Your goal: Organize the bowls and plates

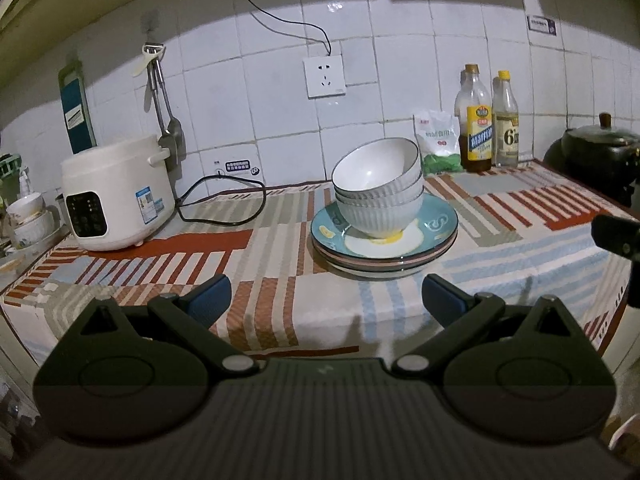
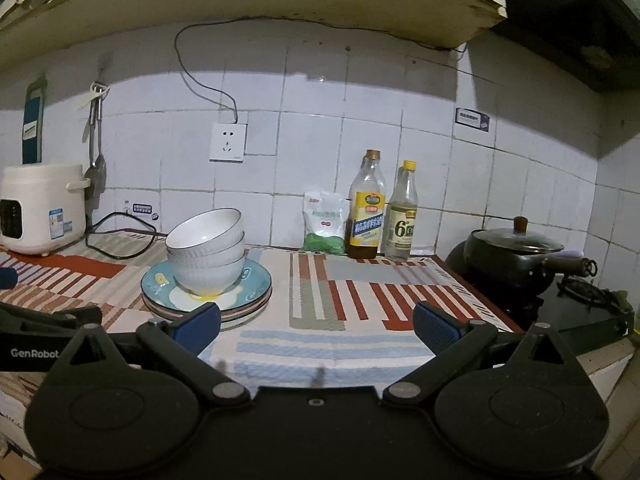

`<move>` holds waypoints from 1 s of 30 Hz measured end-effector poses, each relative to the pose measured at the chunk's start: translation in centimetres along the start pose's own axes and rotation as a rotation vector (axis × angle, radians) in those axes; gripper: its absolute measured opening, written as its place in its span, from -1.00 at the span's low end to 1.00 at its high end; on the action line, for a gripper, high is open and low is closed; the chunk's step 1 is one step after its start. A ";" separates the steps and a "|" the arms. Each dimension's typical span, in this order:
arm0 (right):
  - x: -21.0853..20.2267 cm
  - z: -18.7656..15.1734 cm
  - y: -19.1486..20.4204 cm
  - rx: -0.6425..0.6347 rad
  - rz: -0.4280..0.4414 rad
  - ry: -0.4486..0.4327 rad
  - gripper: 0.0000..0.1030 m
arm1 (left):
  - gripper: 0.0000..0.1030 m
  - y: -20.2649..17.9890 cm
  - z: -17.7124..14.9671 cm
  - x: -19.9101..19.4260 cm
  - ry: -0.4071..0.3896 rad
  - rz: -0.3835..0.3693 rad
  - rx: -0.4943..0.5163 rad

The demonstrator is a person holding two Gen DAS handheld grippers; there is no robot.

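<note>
- Our left gripper hangs over the front edge of the counter with its jaws spread wide and nothing between them; its blue pads are only partly in view, the rest hidden behind the black linkage.
- Our right gripper is likewise wide open and empty, short of the plates; its left pad overlaps the plates' near rim in the right wrist view, so we cannot tell whether it touches them.
- The plates sit stacked on the striped cloth. We see a teal top plate with a white and yellow pattern, and rims of others beneath it; how many we cannot tell.
- The bowls stand nested on the middle of the plates. We count three white ribbed ones, the top one tilted and leaning left; the lower two show only their outer walls.
- Left of the plates stands a rice cooker, its black cord looping between it and the plates.
- Behind the plates, to the right, two bottles and a bag stand against the tiled wall; their labels are too small to read.
- Far right of the plates a black pot with a lid sits on a stove; it is cut off at the frame edge in the left wrist view.
- At the far left, beyond the cooker, more white bowls appear, dim and partly cut off.
</note>
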State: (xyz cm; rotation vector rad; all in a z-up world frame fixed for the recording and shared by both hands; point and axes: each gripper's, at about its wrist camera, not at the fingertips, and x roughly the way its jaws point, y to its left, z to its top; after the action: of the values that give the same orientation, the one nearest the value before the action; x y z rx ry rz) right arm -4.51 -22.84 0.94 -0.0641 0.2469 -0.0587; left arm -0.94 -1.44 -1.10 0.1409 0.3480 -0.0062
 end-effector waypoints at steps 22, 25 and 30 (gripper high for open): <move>-0.3 -1.1 -0.3 0.008 0.010 0.005 1.00 | 1.00 0.4 -0.7 -0.5 -0.035 -0.010 -0.032; -0.6 -1.0 -0.1 0.007 0.008 0.000 1.00 | 1.00 0.4 -0.8 -0.6 -0.035 -0.010 -0.035; -1.0 -0.9 -0.2 0.017 0.008 -0.008 1.00 | 1.00 0.5 -0.7 -0.7 -0.036 -0.020 -0.034</move>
State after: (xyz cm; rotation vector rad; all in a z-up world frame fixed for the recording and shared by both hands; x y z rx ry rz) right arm -5.73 -23.03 0.36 -0.0469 0.2389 -0.0525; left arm -1.80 -0.81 -1.47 0.1036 0.3132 -0.0226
